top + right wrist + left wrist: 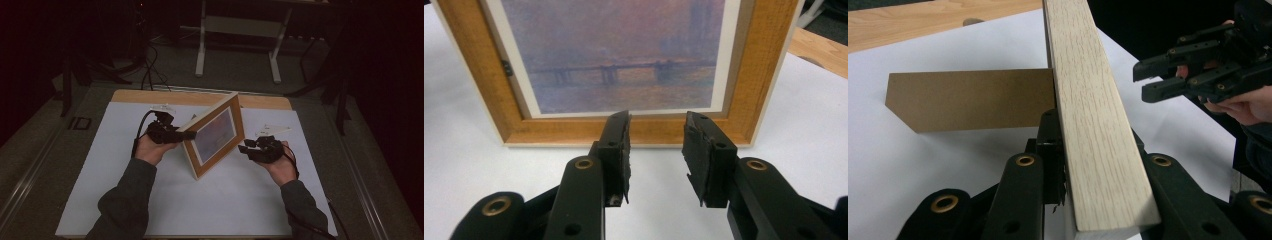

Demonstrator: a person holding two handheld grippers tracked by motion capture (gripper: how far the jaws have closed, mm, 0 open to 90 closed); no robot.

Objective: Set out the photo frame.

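Note:
A wooden picture frame (pixel 215 135) stands tilted on its lower edge on the white sheet, its hazy purple bridge picture (pixel 624 55) facing my right gripper. My left gripper (pixel 175 132) is shut on the frame's pale side rail (pixel 1093 125), one jaw on each face. Behind the frame, its brown back stand (pixel 968 100) rests on the sheet. My right gripper (pixel 247 148) is open just in front of the frame's bottom rail (pixel 574 132), with nothing between its fingers. The left gripper view also shows the right gripper (pixel 1153 80), apart from the frame.
A white sheet (pixel 125 185) covers most of the wooden tabletop (pixel 150 96). A white stand's legs (pixel 200 50) rise on the floor beyond the table, with cables (pixel 150 65) beside them. The surroundings are dark.

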